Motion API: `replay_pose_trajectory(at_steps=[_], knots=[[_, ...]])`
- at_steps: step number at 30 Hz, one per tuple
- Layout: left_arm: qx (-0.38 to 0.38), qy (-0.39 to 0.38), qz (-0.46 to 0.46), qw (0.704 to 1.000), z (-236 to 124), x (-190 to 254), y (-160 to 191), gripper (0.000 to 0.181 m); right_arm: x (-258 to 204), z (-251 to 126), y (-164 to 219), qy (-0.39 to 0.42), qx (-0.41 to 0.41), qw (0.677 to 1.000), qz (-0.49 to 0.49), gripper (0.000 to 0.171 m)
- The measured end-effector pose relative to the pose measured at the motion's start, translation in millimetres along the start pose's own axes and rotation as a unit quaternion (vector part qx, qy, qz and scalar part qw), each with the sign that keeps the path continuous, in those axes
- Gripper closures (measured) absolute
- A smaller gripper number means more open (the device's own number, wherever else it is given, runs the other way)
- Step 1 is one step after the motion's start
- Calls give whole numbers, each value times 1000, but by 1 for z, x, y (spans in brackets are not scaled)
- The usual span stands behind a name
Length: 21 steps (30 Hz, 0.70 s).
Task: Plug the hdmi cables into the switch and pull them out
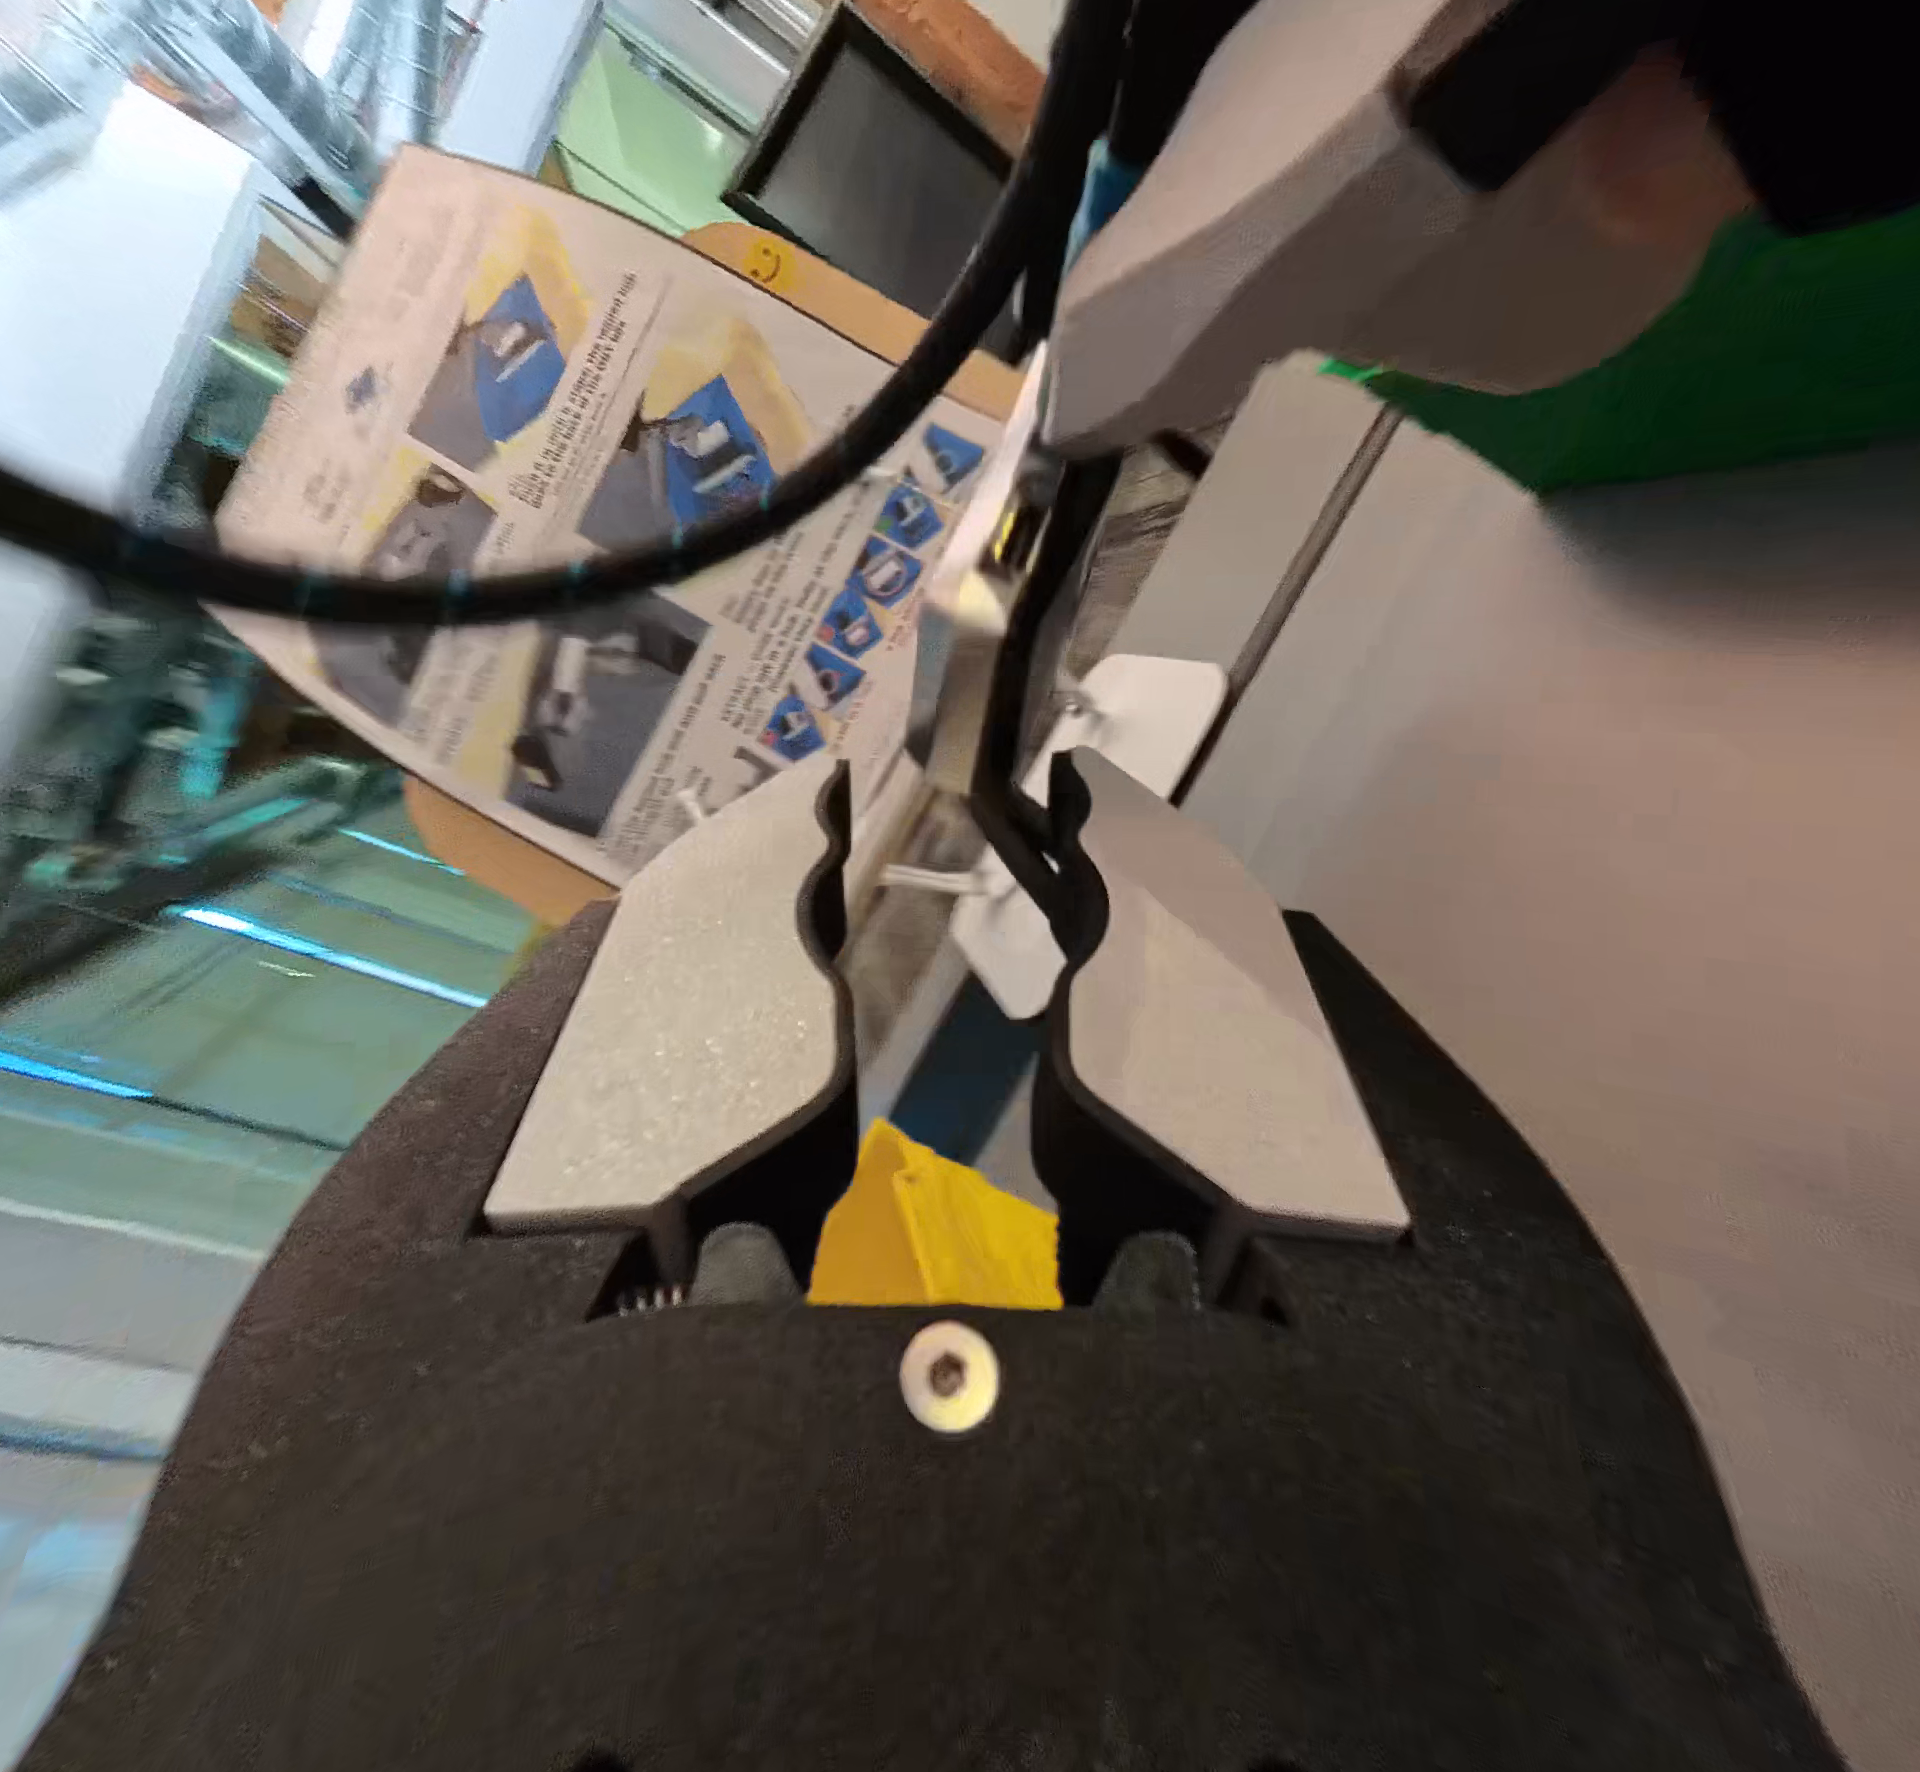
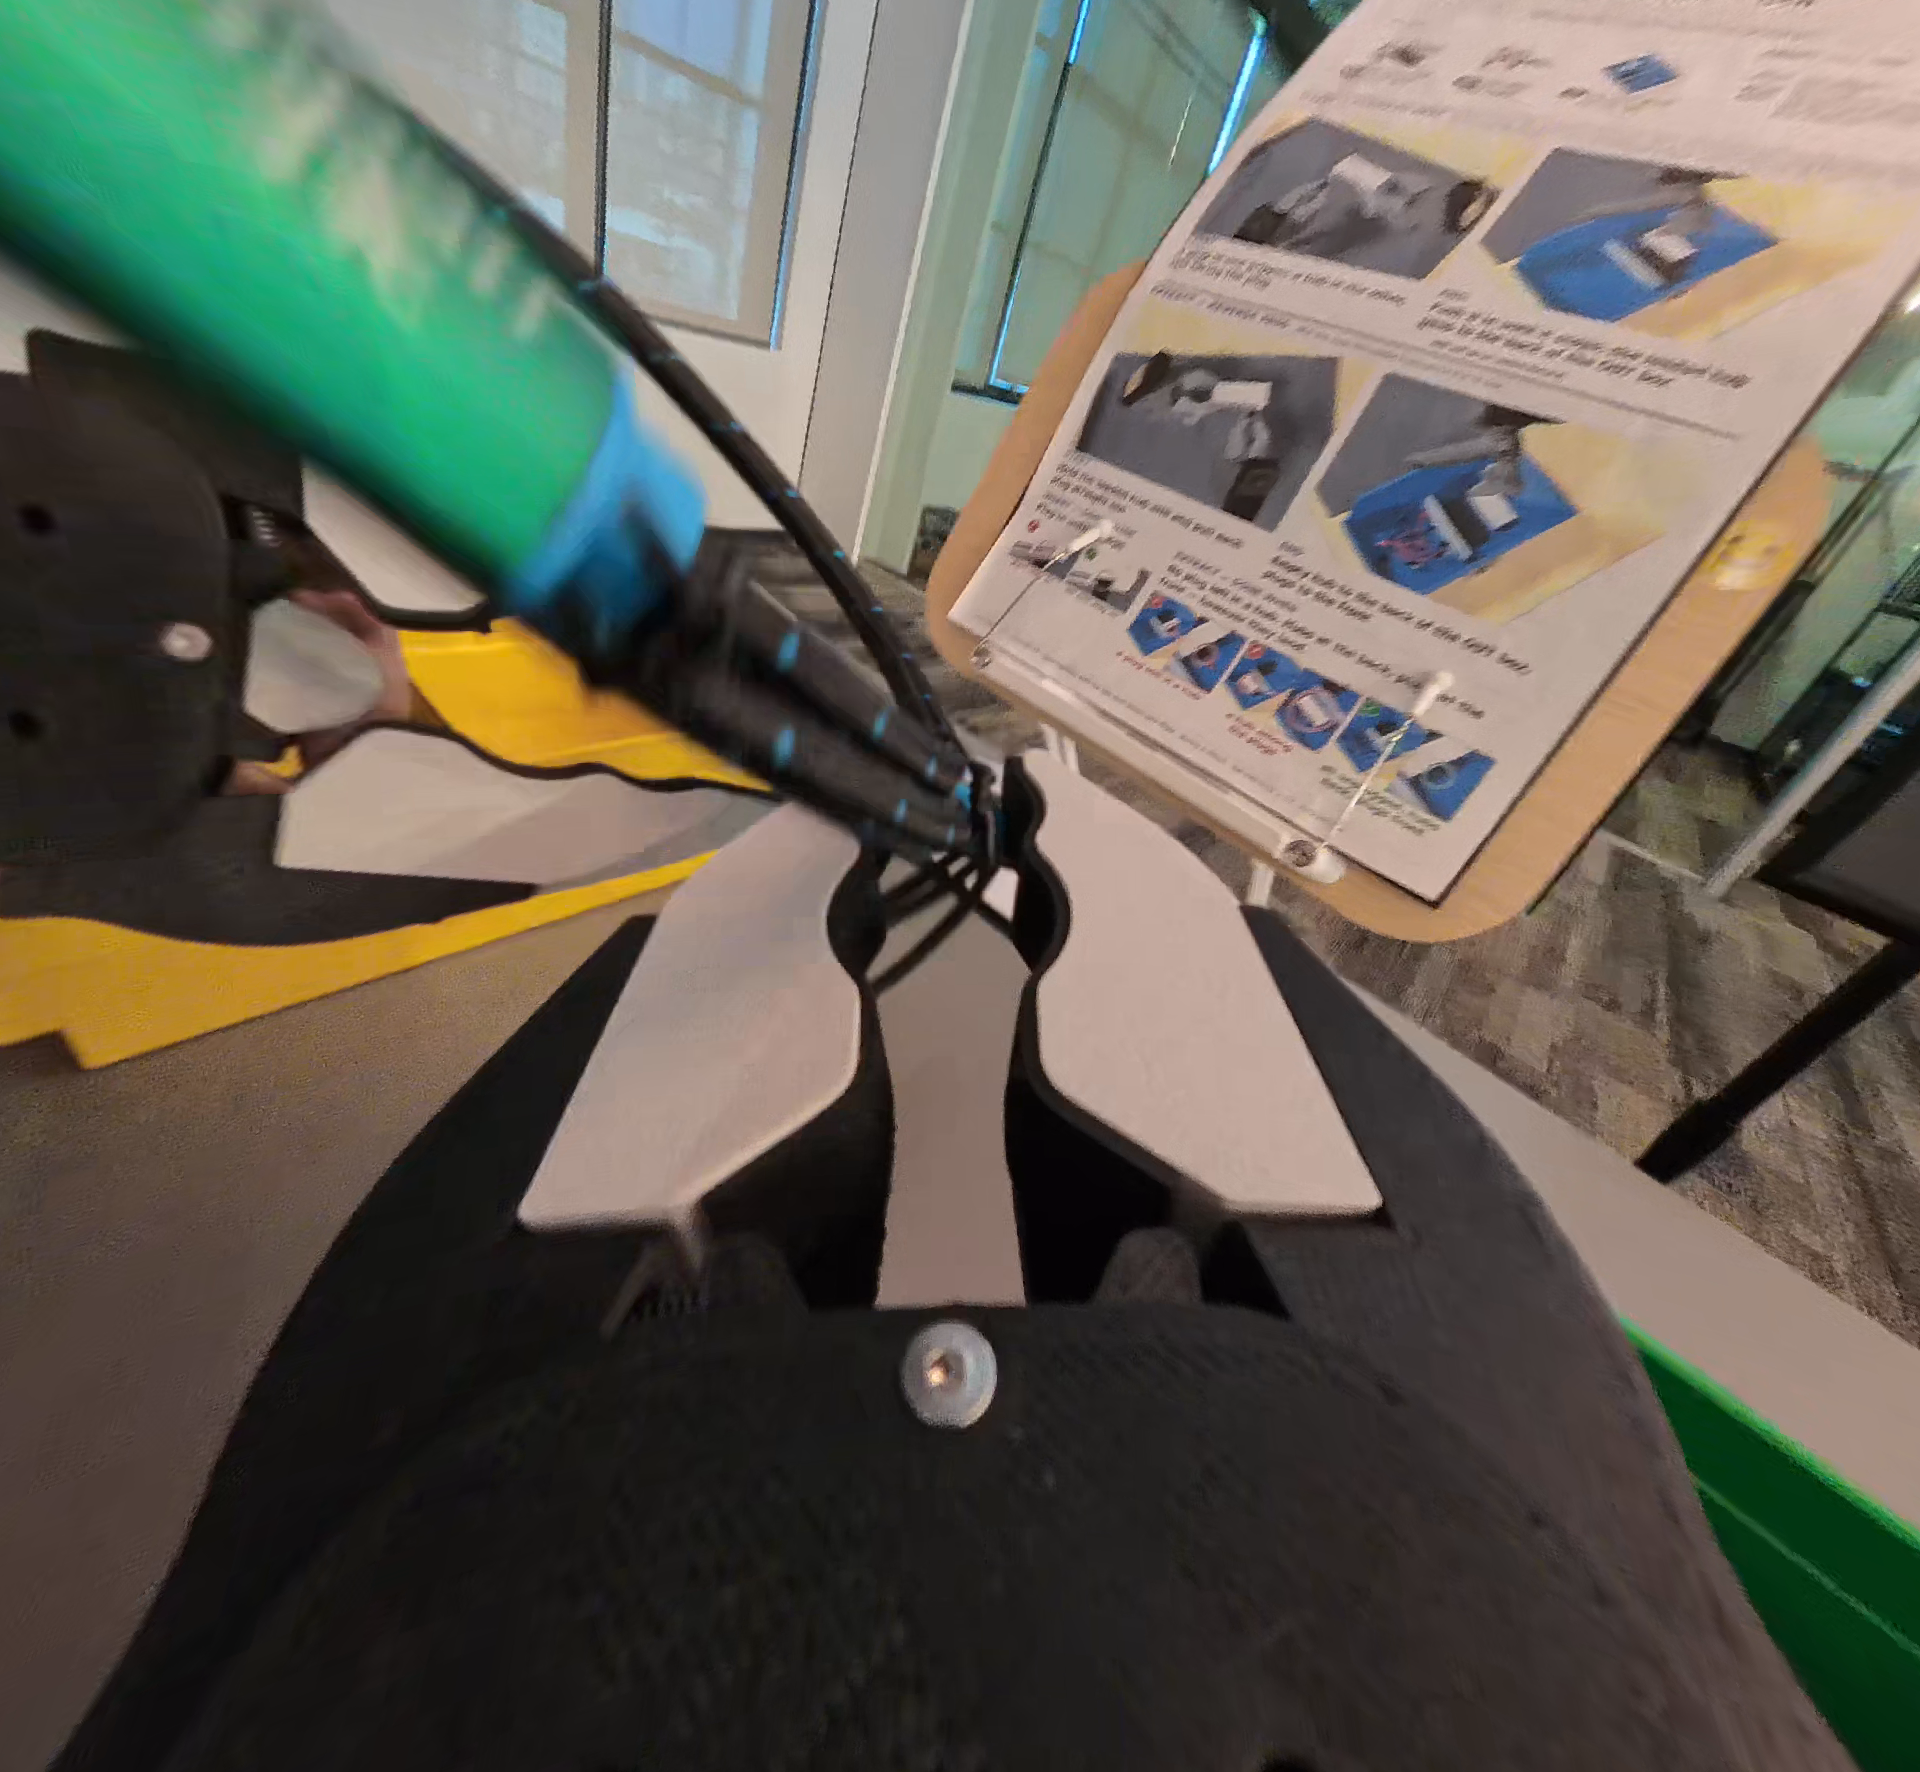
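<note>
Behind everything, an instruction board (image 2: 1382, 475) leans on its stand. Left gripper (image 1: 951, 792) jaws spread, a black cable (image 1: 1023, 735) running down against the right fingertip (not clamped). Right gripper (image 2: 925, 818) jaws narrowly apart, bundled hdmi cables (image 2: 831, 725) passing between the tips; a grip can't be confirmed.
</note>
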State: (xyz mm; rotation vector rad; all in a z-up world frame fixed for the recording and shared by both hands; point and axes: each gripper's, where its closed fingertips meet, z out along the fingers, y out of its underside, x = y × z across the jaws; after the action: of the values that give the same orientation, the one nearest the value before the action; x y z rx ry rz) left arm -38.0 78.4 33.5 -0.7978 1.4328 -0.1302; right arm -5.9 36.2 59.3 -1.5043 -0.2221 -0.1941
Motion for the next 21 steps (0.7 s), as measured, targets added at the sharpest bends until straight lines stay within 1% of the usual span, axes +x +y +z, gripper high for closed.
replay_pose_trajectory(at_steps=[2,3,5,6,8,9,11,14,16,18,20,21], knots=[[13,45,-80,996,-3,3,-5,143,10,-3,0,9,-2,1000,5,152],[18,77,-127,989,-4,6,-7,143,13,-3,1,10,-9,1000,4,152],[17,143,-213,966,-7,12,-7,141,15,-3,4,12,-27,1000,3,152],[16,170,-250,953,-9,14,-7,143,15,-3,5,10,-33,999,4,152],[9,224,-322,920,-13,20,-5,146,15,-3,7,5,-47,999,4,153],[2,256,-361,897,-15,25,-5,142,14,-3,6,3,-48,999,3,153],[9,315,-439,841,-18,33,-11,135,13,-3,5,0,-48,999,-3,153],[27,345,-529,775,-16,29,-13,127,8,-3,3,-8,-40,999,-21,153],[47,352,-570,741,-16,22,-15,128,4,-3,1,-15,-28,999,-32,153],[73,342,-601,718,-16,13,-19,129,-1,-2,-1,-19,-18,999,-42,153],[82,332,-614,711,-14,13,-20,129,-5,-2,-3,-20,-13,999,-49,153],[82,332,-620,706,-13,15,-21,126,-7,-2,-4,-20,-8,998,-54,153]])
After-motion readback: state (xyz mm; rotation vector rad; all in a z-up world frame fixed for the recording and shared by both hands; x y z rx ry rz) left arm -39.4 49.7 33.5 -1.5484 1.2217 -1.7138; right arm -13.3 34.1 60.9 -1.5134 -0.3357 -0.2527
